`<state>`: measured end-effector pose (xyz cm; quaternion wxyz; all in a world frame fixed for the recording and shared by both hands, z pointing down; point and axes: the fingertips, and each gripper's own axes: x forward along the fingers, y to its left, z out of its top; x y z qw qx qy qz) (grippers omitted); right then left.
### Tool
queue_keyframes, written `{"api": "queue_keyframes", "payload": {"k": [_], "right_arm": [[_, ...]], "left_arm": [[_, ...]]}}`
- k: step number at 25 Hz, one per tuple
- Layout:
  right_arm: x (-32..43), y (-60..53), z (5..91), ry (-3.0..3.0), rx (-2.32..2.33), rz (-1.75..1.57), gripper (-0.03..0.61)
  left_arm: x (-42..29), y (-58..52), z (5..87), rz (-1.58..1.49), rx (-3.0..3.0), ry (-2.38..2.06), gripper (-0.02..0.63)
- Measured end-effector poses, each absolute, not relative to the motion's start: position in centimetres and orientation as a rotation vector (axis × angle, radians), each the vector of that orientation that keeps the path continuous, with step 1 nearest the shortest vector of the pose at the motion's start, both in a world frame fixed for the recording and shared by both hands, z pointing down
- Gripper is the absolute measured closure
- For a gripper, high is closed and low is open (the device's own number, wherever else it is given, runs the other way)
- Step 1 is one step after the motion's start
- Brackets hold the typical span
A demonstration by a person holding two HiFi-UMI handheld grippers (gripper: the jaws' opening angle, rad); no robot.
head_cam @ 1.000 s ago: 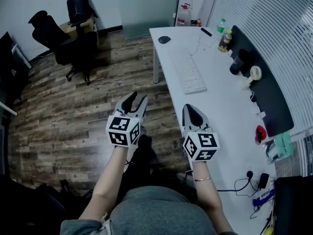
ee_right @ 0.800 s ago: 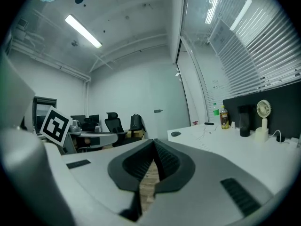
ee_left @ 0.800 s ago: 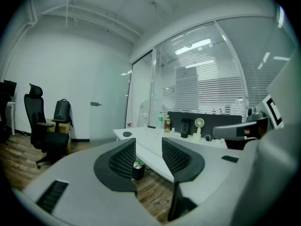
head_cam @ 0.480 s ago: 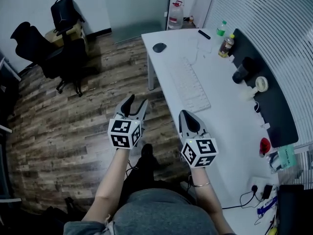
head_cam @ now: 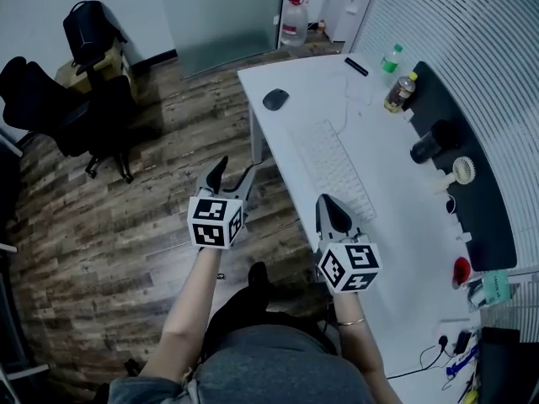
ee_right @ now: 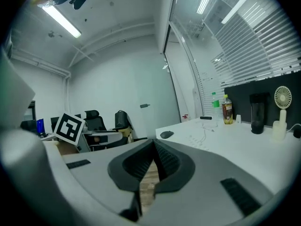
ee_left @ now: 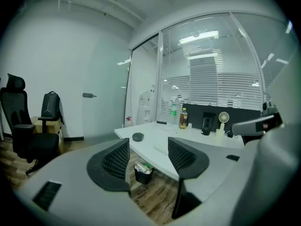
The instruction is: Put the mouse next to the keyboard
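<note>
A dark mouse (head_cam: 274, 99) lies near the far left corner of the white desk (head_cam: 404, 251), apart from the white keyboard (head_cam: 338, 168) that runs along the desk's middle. The mouse (ee_left: 138, 136) also shows far ahead in the left gripper view, and the mouse (ee_right: 166, 134) in the right gripper view. My left gripper (head_cam: 231, 173) hangs over the wooden floor, left of the desk, its jaws opening with nothing between them. My right gripper (head_cam: 333, 205) is shut and empty, at the desk's near left edge, short of the keyboard.
Two bottles (head_cam: 399, 92), a black cup (head_cam: 433, 142), a small white fan (head_cam: 459, 172) and a black panel (head_cam: 472, 175) line the desk's right side. Cables (head_cam: 425, 360) lie at its near end. Office chairs (head_cam: 59, 112) stand far left; a bin (ee_left: 142, 172) sits under the desk.
The left gripper's jaws have spread apart. The head view has shifted, so the desk sits lower and further right, and both grippers have edged forward toward the desk.
</note>
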<state>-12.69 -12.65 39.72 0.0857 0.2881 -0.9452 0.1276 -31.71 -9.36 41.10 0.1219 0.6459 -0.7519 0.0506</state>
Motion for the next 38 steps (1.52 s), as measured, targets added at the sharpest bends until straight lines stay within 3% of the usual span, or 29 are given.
{"api": "queue_keyframes", "payload": {"k": [11, 38], "right_arm": [[-16.2, -17.3, 40.2, -2.764, 0.939, 0.399, 0.583], [-19.7, -29.3, 41.5, -2.769, 0.968, 0.491, 0.584]], "left_arm": [[-36.8, -15.5, 43.1, 0.164, 1.894, -2.117, 0.351], [-40.0, -33.1, 48.1, 0.401, 1.917, -2.028, 0.314]]}}
